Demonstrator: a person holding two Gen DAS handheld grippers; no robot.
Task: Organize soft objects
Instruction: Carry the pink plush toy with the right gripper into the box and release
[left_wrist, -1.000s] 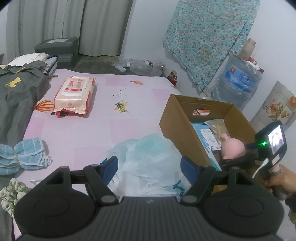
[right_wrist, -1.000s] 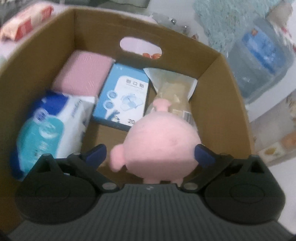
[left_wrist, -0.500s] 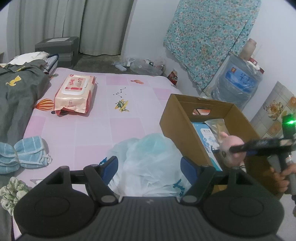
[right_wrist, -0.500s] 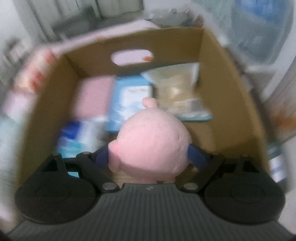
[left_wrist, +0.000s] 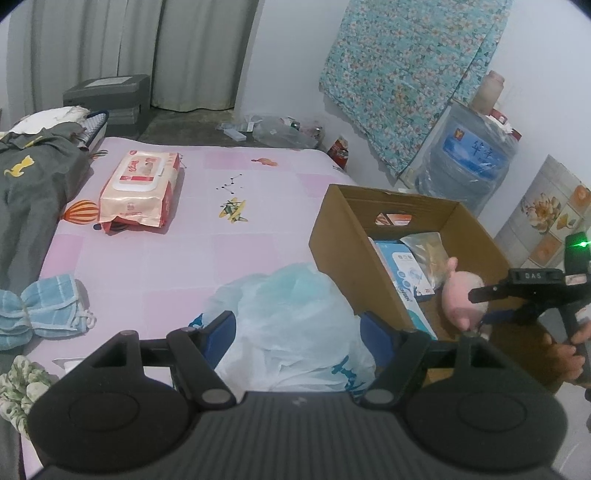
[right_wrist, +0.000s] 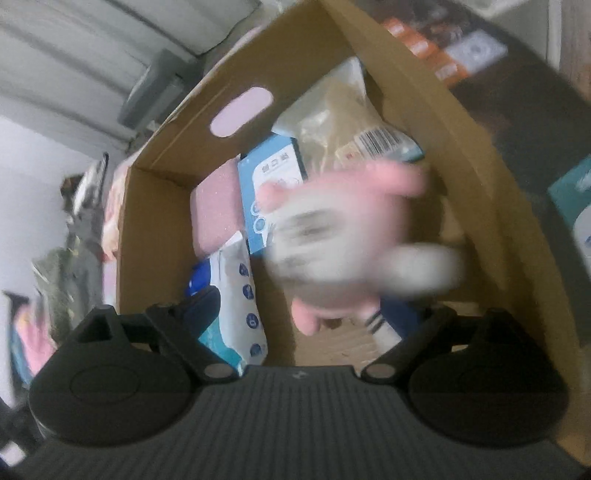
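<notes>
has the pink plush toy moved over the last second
Yes. Against the cardboard box, the pink plush toy has dropped below the rim, and the right gripper now stands open around it.

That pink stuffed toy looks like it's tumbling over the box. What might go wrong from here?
The toy is a blur in the right wrist view, with the right gripper open around it, so it may land crooked or bounce toward the box rim.

The box already holds packets, so the toy may perch on top rather than settle.

The left gripper is open over a plastic bag pressed against the box; grabbing it might nudge the box.
</notes>
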